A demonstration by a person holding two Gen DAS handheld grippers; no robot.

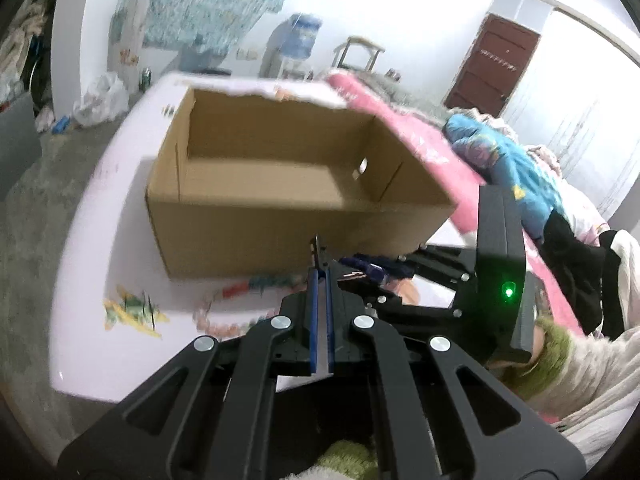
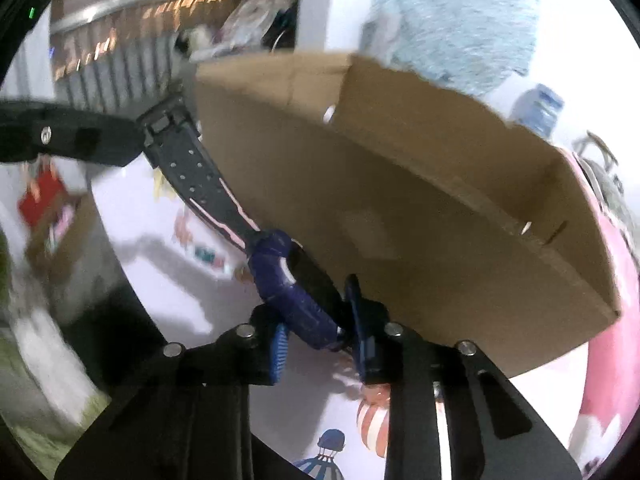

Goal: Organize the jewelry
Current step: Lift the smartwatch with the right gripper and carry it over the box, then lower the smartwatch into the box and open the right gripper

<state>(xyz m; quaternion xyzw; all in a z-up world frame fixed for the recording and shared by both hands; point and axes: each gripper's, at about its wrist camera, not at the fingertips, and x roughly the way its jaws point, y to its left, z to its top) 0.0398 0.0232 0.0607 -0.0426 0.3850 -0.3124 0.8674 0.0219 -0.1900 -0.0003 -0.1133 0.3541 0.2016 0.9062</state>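
An open cardboard box [image 1: 280, 184] stands on a pale worktop [image 1: 120, 208] printed with small cartoon pictures. From the left wrist view the visible part of the brown interior holds nothing, though its floor nearest the camera is hidden by the front wall. A small round hole pierces one side wall.

A dark blue wristwatch [image 2: 280, 276] hangs in the air just in front of the box, outside it, stretched between the two tools. The right tool [image 2: 320, 340] pinches the bulky watch case between its blue ribbed pads. The strap [image 2: 200, 188], dotted with holes, runs up and away to the left tool [image 1: 320, 256], whose fingers are pressed together on the strap's far end near the buckle. In the left wrist view the watch shows only as a dark blur just past the fingertips.

The right tool's black body carries a lit green lamp, and a sleeve with a fuzzy green cuff [image 1: 548, 344] shows behind it. A pink bed cover [image 1: 420, 140] lies just beyond the worktop.
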